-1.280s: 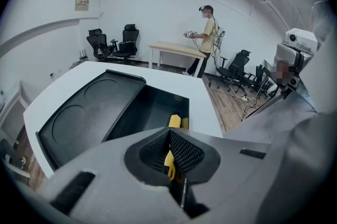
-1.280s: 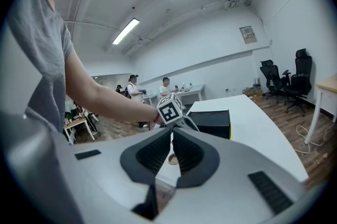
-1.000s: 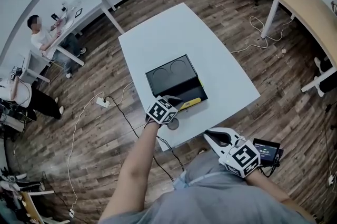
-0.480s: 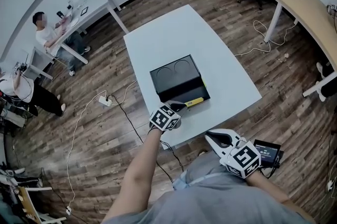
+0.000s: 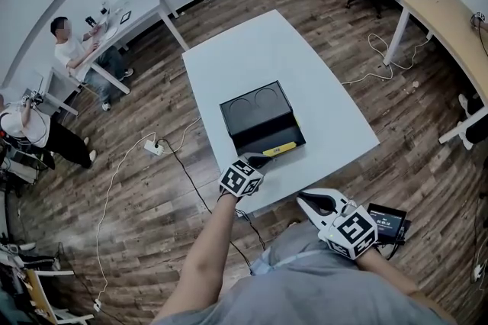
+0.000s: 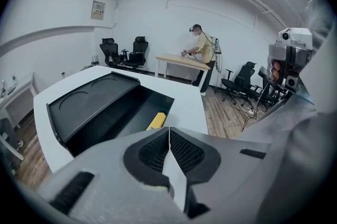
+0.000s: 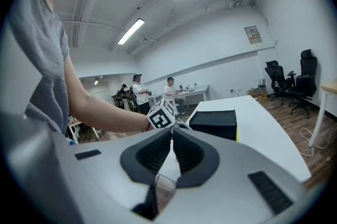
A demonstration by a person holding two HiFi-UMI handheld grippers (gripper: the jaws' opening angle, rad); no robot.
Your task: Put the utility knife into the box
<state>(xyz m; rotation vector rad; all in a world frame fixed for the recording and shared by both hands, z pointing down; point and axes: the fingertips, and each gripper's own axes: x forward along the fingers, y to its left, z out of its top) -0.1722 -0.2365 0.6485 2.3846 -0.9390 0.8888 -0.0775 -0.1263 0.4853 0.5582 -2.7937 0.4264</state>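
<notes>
Surface (image 5: 320,87): white, with the box set toward its near edge.
Box (image 5: 255,106): black and open; flat panel with two round marks on the far side, sunken tray on the near side.
Knife (image 5: 279,149): yellow, lying flat in the tray close to the front wall; touched by neither gripper. Seen also past the left jaws in the left gripper view (image 6: 156,121).
Left gripper (image 5: 264,159): just in front of the box at the surface's near edge; jaws pressed together, nothing between them.
Right gripper (image 5: 302,197): low beside the body, well apart from the box; jaws together, empty.
Step in hand: placing looks done; probably clearing the left gripper from the box.
Doing it well: lift up first, then draw back toward the body, so the tips miss the front wall. Leave the jaws together to avoid hooking the rim.
Check: confirm the knife sits wholly below the rim.
Risk: a nudge could slide the box on the smooth top.
</notes>
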